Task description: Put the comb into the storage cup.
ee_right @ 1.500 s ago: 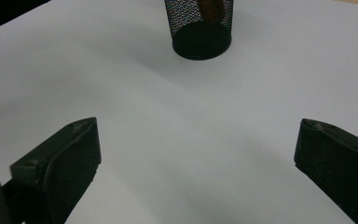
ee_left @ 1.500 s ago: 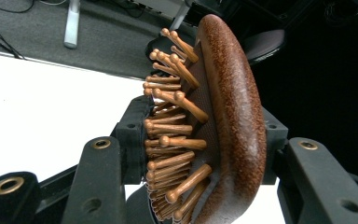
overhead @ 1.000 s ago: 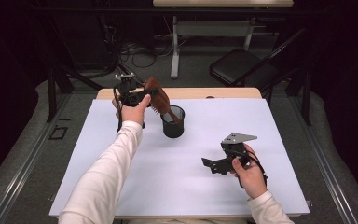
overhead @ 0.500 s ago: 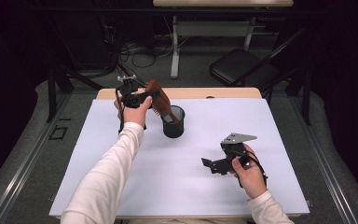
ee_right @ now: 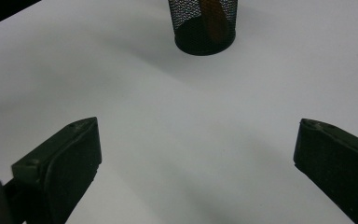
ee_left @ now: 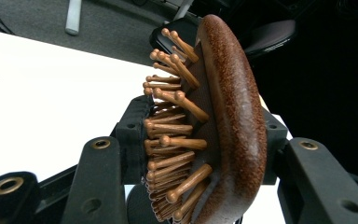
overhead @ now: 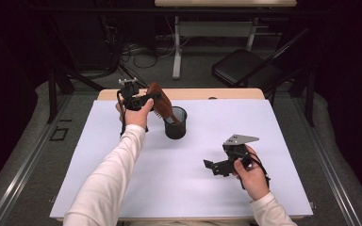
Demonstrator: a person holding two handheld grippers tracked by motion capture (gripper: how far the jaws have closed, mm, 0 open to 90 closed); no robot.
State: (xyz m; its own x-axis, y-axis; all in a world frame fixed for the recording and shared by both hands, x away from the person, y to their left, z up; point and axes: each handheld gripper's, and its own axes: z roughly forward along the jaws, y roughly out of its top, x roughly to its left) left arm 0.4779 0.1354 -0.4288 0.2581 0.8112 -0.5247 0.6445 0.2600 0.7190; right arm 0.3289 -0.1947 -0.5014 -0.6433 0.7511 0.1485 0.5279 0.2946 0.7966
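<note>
A brown wooden hairbrush with peg bristles is clamped by its head in my left gripper, held above the far left part of the white table. Its handle slants down into a black mesh cup beside it. In the left gripper view the hairbrush stands upright between the two black jaws, pegs facing left. My right gripper rests low over the near right of the table, jaws wide apart with nothing between them. In the right gripper view the mesh cup stands ahead with the brown handle inside.
The white table top stretches between the cup and the right hand. A black folding chair and a white desk frame stand on the grey floor beyond the table's far edge.
The left hand with the hairbrush has shifted slightly toward the mesh cup. The right gripper has stayed where it was.
</note>
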